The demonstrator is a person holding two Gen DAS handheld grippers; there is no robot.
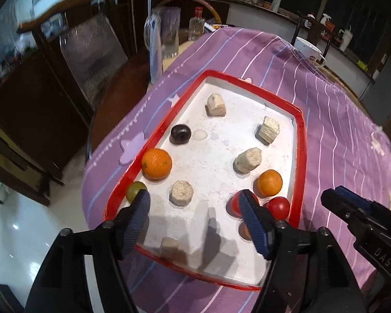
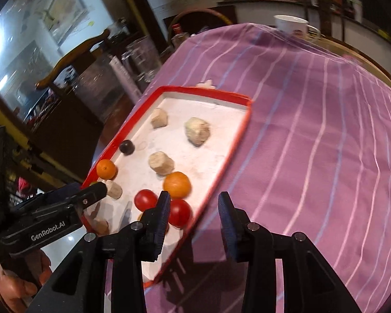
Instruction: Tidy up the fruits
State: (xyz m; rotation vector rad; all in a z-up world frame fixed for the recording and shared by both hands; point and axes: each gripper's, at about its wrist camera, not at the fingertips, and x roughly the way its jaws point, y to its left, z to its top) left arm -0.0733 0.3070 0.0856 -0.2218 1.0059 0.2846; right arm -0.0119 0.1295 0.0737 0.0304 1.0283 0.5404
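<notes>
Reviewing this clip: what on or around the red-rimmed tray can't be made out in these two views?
- Left wrist view: orange fruit near the tray's near edge, mostly hidden behind a blue-padded finger.
- Left wrist view: olive-green round fruit partly covered by the other finger.
- Right wrist view: motion blur smears the pale lumps; what they are is unclear.

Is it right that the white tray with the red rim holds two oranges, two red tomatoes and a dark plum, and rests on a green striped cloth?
Nearly. The striped cloth is purple, not green, as the left wrist view shows. The rest holds: the white tray with the red rim holds two oranges, two red tomatoes and a dark plum.
</notes>
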